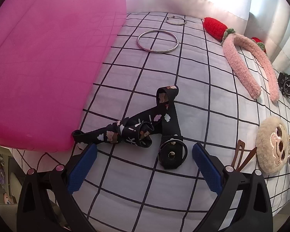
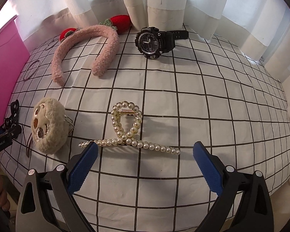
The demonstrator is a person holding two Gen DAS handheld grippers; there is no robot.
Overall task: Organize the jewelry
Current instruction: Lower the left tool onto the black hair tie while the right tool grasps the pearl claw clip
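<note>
Accessories lie on a white checked bedsheet (image 1: 203, 100). In the left wrist view a black patterned strap with a ring buckle (image 1: 141, 127) lies just ahead of my open, empty left gripper (image 1: 145, 150). In the right wrist view a pearl hair claw (image 2: 127, 133) lies just ahead of my open, empty right gripper (image 2: 145, 150), between the spread fingers. A pink fuzzy headband with red strawberries (image 2: 87, 52), a black sport watch (image 2: 154, 41), a beige furry sloth charm (image 2: 48, 127), a silver bangle (image 1: 158, 41), a smaller hoop (image 1: 176, 20) and brown hair clips (image 1: 241, 154) lie around.
A pink box (image 1: 44, 67) stands on the left of the bed. White curtains (image 2: 145, 0) hang behind the bed's far edge. The left gripper shows at the left edge of the right wrist view (image 2: 5, 135).
</note>
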